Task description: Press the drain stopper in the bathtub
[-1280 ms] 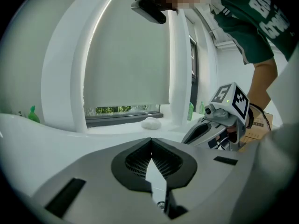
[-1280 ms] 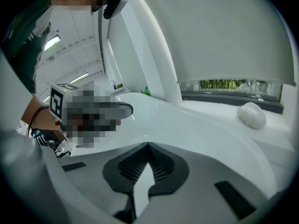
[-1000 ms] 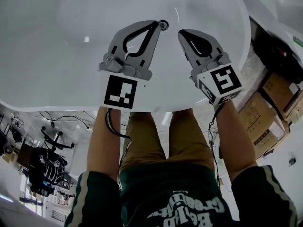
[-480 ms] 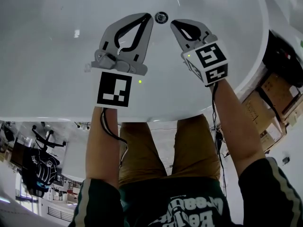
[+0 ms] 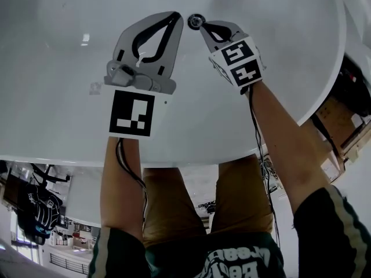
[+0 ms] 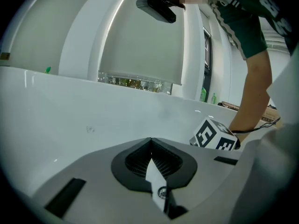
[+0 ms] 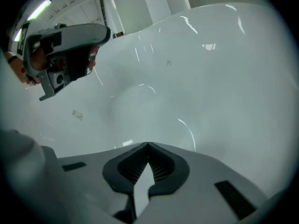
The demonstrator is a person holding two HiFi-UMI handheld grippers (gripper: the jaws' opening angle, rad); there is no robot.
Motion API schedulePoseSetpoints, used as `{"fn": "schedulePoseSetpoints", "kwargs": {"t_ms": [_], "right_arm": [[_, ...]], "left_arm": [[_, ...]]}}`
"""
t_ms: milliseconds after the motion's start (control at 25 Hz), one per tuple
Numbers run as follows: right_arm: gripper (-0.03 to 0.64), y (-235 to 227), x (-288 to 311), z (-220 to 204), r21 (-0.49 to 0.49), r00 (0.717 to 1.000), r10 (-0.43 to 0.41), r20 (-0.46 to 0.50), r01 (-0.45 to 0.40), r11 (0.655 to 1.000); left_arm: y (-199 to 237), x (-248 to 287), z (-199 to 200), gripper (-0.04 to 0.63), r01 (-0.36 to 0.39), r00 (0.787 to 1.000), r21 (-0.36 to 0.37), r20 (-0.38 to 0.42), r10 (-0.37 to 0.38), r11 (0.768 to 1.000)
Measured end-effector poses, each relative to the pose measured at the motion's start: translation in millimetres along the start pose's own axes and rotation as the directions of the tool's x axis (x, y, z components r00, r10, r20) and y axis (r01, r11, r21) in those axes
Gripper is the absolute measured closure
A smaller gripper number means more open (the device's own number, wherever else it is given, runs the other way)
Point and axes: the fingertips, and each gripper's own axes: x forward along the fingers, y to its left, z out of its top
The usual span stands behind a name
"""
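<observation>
Both grippers have dropped toward the tub [image 5: 278, 68] floor. The right gripper [image 5: 203, 28], fingers shut and empty, now sits just beside the stopper [image 5: 196, 21] (contact unclear). The left gripper [image 5: 175, 16], also shut and empty, flanks it. Pressing seems next.

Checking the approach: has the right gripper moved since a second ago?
Yes. The grey right gripper, jaws shut, has closed in on the round metal drain stopper in the white bathtub; its tip is now right beside it.
</observation>
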Motion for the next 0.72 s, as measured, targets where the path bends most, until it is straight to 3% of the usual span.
{"fn": "schedulePoseSetpoints", "kwargs": {"t_ms": [280, 520, 720], "right_arm": [[0.601, -11.3, 49.5, -35.8, 0.016, 0.997, -0.016, -0.077, 0.017, 1.0], [0.601, -10.0, 84.4, -69.8, -0.001, 0.985, -0.019, -0.173, 0.019, 1.0], [0.601, -16.6, 99.4, -82.3, -0.042, 0.98, -0.055, -0.191, 0.048, 0.998]], "left_arm": [[-1.7, 0.0, -24.3, 0.586, 0.032, 0.999, 0.0, -0.01, -0.032, 0.999], [0.6, 0.2, -46.5, 0.586, 0.017, 1.0, -0.059, -0.016, -0.018, 0.998], [1.7, 4.0, -56.3, 0.586, 0.011, 1.0, -0.085, -0.018, -0.012, 0.996]]}}
